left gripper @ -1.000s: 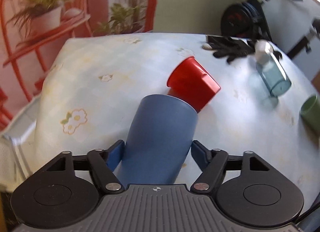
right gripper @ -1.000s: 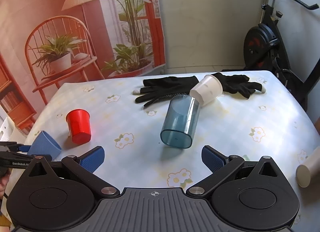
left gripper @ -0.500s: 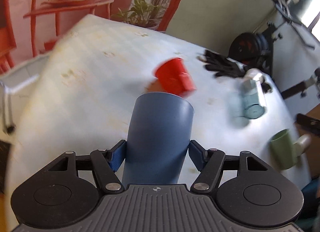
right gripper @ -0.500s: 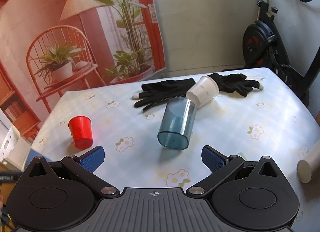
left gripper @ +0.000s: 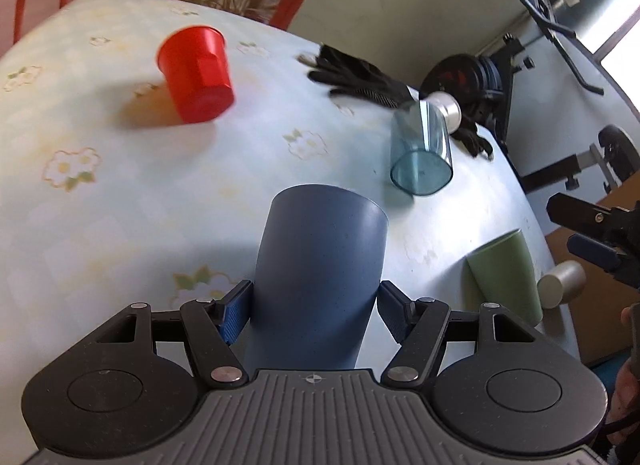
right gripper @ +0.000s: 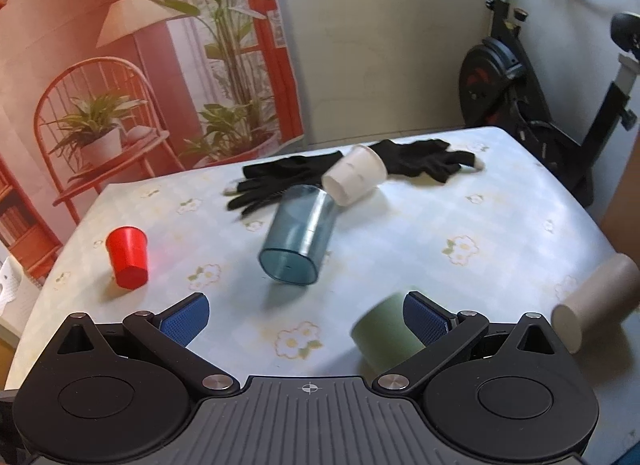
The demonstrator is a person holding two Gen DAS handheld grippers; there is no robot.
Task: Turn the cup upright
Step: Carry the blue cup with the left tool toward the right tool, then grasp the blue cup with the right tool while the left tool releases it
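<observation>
The matte blue cup [left gripper: 320, 285] is clamped between the left gripper [left gripper: 316, 315] fingers, closed base pointing away, held above the near side of the table [left gripper: 120, 185]. The right gripper [right gripper: 306, 321] hangs over the near edge, fingers spread wide, a green cup [right gripper: 382, 335] just beside its right finger.

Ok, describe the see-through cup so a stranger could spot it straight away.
Start at the black gloves at the far edge of the flowered table. Just in front of them lies the see-through cup, on its side, its far end by a white cup. It alone is transparent, tinted teal; the others are opaque.
</observation>
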